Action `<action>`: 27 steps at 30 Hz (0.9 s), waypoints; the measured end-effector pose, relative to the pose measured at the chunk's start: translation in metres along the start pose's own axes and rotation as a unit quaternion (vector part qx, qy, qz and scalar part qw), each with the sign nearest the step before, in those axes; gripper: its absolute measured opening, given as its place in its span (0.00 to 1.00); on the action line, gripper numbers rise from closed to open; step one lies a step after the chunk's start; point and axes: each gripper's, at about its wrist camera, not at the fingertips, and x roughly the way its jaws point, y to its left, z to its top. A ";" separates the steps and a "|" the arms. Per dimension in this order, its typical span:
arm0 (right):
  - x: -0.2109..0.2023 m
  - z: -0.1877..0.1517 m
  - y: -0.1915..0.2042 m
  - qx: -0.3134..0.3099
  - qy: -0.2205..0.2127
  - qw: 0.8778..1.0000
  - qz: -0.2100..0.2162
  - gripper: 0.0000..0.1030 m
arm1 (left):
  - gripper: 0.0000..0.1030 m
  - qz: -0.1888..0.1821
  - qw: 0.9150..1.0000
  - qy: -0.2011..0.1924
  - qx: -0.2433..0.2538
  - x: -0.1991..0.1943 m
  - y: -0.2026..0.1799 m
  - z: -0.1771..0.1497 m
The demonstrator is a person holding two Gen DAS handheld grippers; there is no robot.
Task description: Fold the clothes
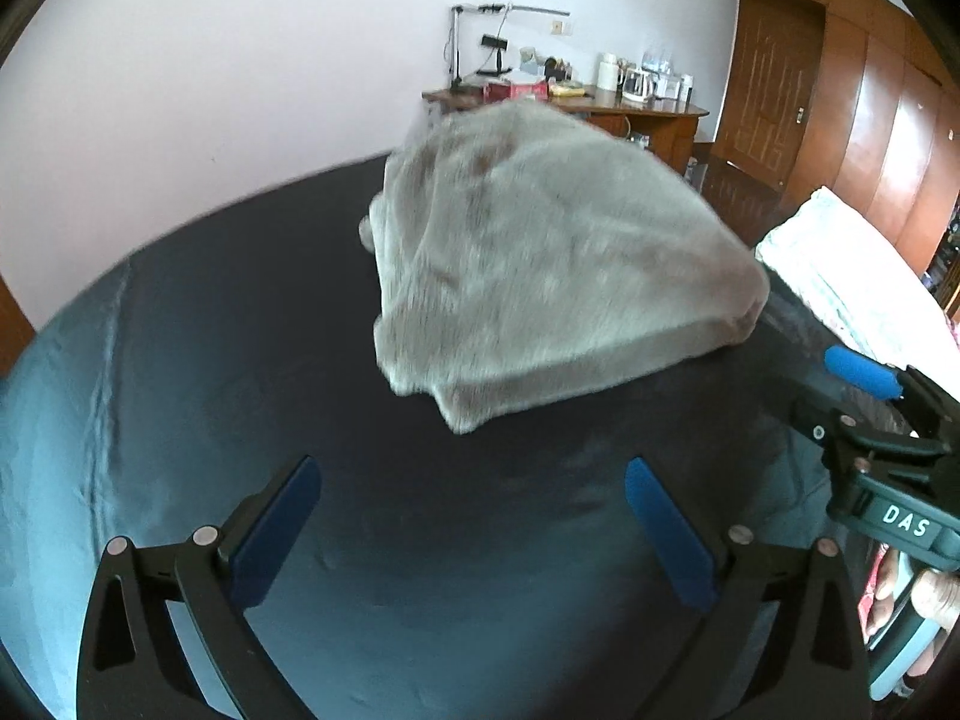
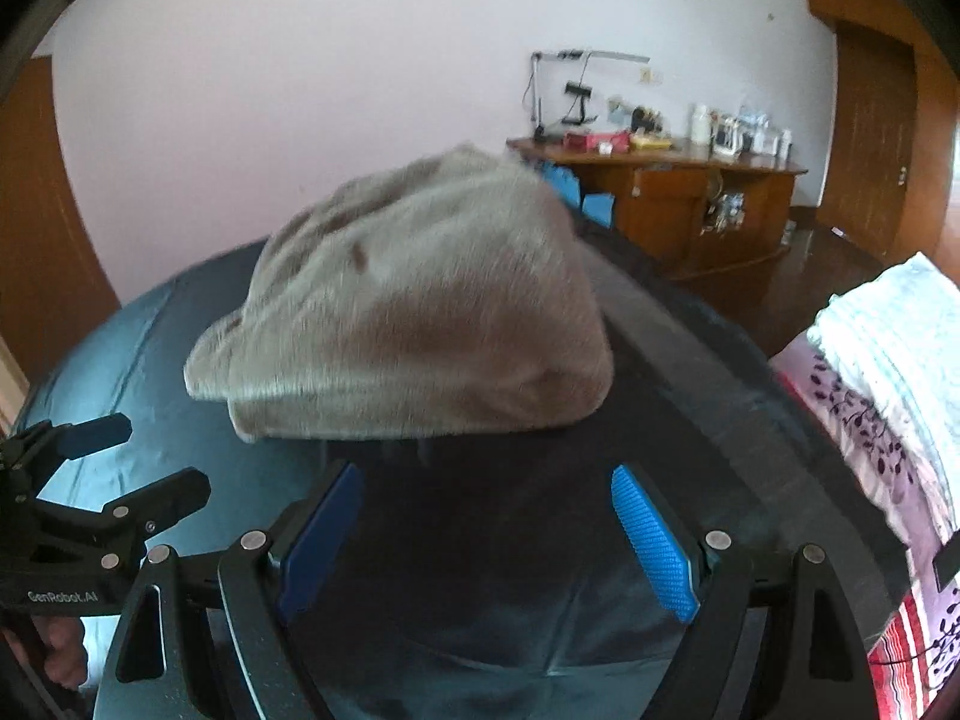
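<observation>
A grey-beige fuzzy garment [image 1: 540, 264] lies folded in a thick bundle on the dark blue sheet [image 1: 240, 360]; it also shows in the right wrist view [image 2: 414, 312]. My left gripper [image 1: 474, 534] is open and empty, a little short of the garment's near edge. My right gripper [image 2: 486, 534] is open and empty, just in front of the garment. The right gripper shows at the right edge of the left wrist view [image 1: 864, 384]; the left gripper shows at the left of the right wrist view [image 2: 108, 456].
A white folded blanket [image 2: 888, 336] and a floral purple cover [image 2: 864, 450] lie to the right. A wooden desk [image 2: 660, 180] with bottles, a kettle and a lamp stands at the far wall. A wooden door and wardrobe [image 1: 840, 120] stand at the right.
</observation>
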 end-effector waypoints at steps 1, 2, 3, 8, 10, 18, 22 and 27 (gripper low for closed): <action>-0.004 0.004 0.000 0.002 -0.010 1.000 -0.002 0.85 | 0.99 0.002 1.000 -0.006 0.001 -0.004 0.000 0.006; -0.008 0.008 -0.001 0.002 -0.021 1.000 -0.004 0.85 | 0.99 0.004 1.000 -0.013 0.002 -0.008 -0.001 0.012; -0.012 0.012 -0.001 0.003 -0.031 0.999 -0.006 0.85 | 0.99 0.006 1.000 -0.019 0.002 -0.012 -0.002 0.017; -0.026 0.027 0.001 0.002 -0.072 0.997 -0.017 0.85 | 0.99 0.026 0.998 -0.058 -0.002 -0.031 -0.008 0.029; -0.026 0.028 -0.001 0.004 -0.079 0.997 -0.015 0.85 | 0.99 0.033 0.997 -0.067 -0.005 -0.033 -0.006 0.029; -0.020 0.024 0.003 0.006 -0.075 0.997 -0.004 0.85 | 0.99 0.032 0.997 -0.064 -0.013 -0.030 -0.010 0.028; -0.018 0.023 0.005 0.007 -0.075 0.997 -0.006 0.85 | 0.99 0.033 0.997 -0.067 -0.016 -0.031 -0.009 0.029; -0.020 0.024 0.006 0.005 -0.078 0.997 -0.008 0.85 | 0.99 0.032 0.997 -0.069 -0.020 -0.031 -0.007 0.029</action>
